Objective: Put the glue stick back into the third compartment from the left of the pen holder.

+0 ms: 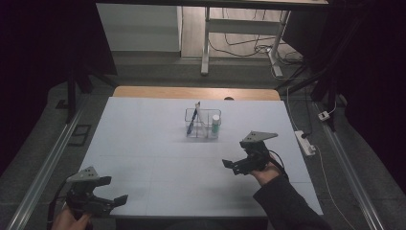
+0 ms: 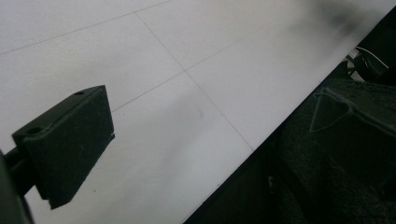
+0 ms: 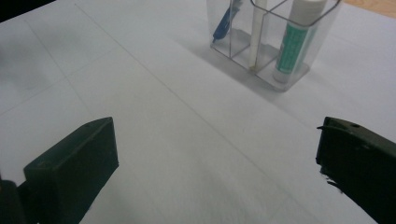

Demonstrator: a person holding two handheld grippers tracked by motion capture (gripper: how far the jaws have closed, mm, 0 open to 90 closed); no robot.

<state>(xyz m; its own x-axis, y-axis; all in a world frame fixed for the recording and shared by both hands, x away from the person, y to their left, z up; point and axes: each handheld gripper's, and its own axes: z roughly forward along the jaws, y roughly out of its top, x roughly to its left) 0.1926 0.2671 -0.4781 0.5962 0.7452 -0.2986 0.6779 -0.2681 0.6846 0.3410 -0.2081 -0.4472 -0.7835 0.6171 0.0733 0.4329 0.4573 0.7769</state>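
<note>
organizer ahead, jaws empty

my right gripper gapes wide, holding nothing, aimed at the clear organizer mid-table with its glue stick and blue pen. my left gripper waits open near the table edge. a careless reach could tip that light organizer.

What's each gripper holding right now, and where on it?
Nothing. Right gripper is open and empty, short of the clear organizer. Left gripper is open over bare table.

So I'm counting one clear organizer sitting on the table, holding three things: one blue pen, one glue stick and one thin white stick. Two grippers, left and right, are hanging around too.
</note>
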